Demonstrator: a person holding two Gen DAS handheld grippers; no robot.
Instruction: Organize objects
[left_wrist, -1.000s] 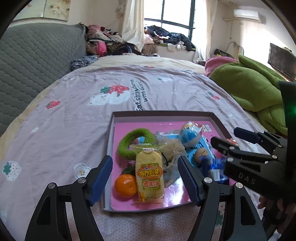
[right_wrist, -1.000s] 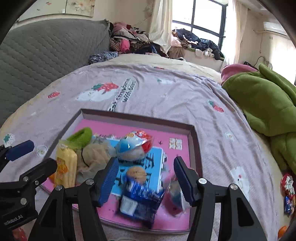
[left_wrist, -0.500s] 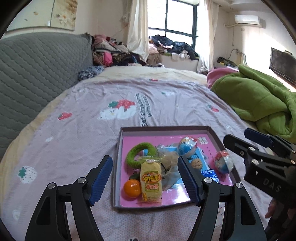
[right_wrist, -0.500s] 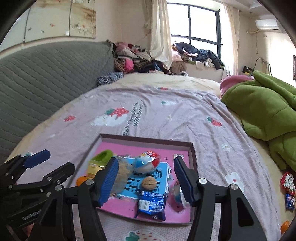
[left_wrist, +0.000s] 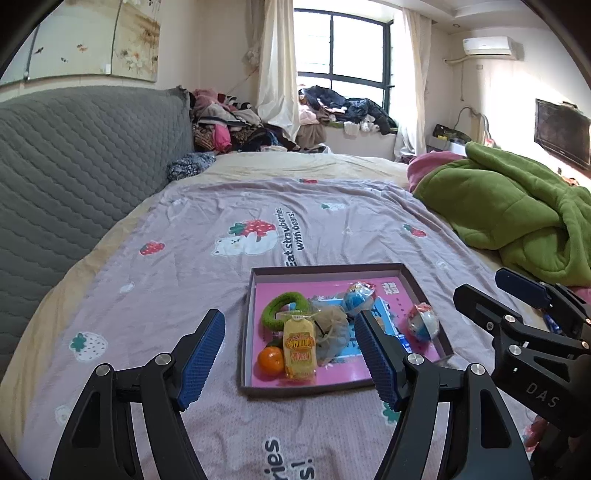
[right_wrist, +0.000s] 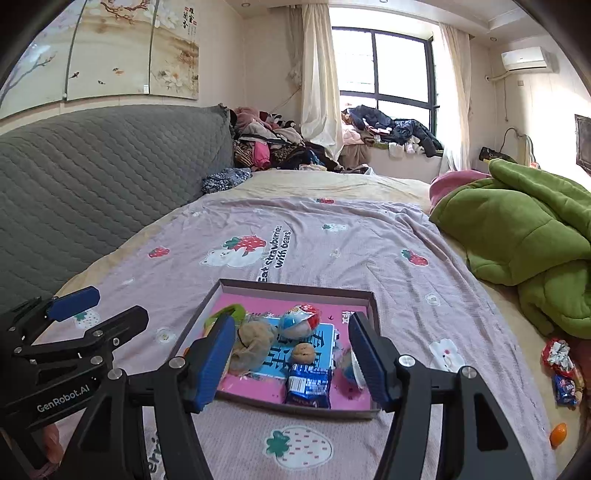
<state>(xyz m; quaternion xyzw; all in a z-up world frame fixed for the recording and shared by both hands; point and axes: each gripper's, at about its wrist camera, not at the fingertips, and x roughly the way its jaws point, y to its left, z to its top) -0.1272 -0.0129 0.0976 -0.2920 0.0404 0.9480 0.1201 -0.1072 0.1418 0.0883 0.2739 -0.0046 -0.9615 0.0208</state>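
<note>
Tray (left_wrist: 251, 332), shallow, dark-rimmed with pink floor, lying flat on the bed's lilac strawberry-print sheet (left_wrist: 184, 258), toward the near end of the bed. Contents, left side: green ring (left_wrist: 271, 310) at the back, yellow snack packet (left_wrist: 299, 349) lengthwise in front of it, orange (left_wrist: 270, 360) just beside the packet's left edge at the near corner. Centre: crumpled clear bag (left_wrist: 330, 330) touching the packet's right side, resting partly on a blue card (right_wrist: 325, 347); a walnut (right_wrist: 302, 352) on that card; a blue-and-red foil-wrapped ball (right_wrist: 299, 325) behind it. Near edge, right wrist view: dark blue biscuit packet (right_wrist: 308, 384), overlapping the card's front edge. Right side: second foil-wrapped ball (left_wrist: 423, 325) near the right wall. Left tool (left_wrist: 291, 360): held above the sheet short of the tray, blue-padded fingers spread wide, nothing between them. Right tool (right_wrist: 291, 360): likewise spread wide and empty, raised over the tray's near edge. Surroundings: green blanket (left_wrist: 517, 214) heaped on the right of the bed; grey quilted headboard (left_wrist: 74, 166) on the left; loose wrapped snacks (right_wrist: 563, 373) on the bed edge at far right, well apart from the tray.
</note>
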